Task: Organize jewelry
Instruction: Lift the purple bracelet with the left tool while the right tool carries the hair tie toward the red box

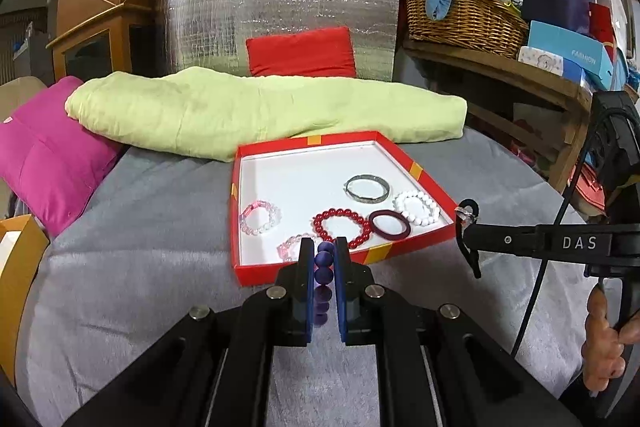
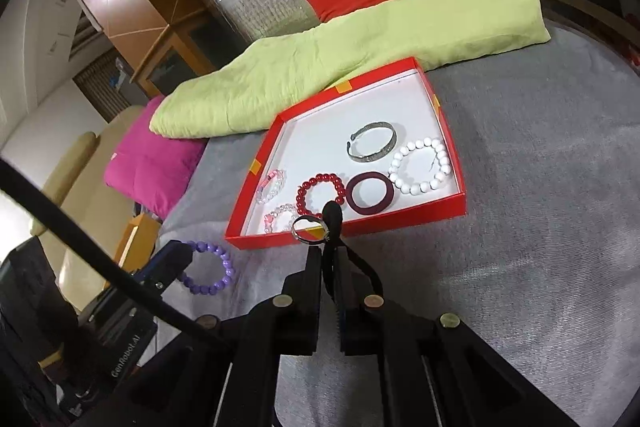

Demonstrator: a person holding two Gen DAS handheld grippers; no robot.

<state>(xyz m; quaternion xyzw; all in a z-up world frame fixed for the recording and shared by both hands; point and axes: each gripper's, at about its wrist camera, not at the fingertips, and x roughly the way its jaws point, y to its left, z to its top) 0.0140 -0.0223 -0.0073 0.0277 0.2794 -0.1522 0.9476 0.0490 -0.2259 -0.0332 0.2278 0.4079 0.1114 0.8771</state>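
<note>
Left gripper (image 1: 324, 251) clamps the purple bead bracelet (image 1: 323, 269) at the red tray's (image 2: 448, 205) 6 o'clock (light, floppy; pinch one bead). Right gripper (image 2: 329, 259) pinches a black cord (image 2: 333, 217), probably carrying a ring (image 2: 310, 229).

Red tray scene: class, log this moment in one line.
left hand-held gripper: shut on purple bead bracelet | right hand-held gripper: shut on black cord with ring | red tray: six pieces
</note>
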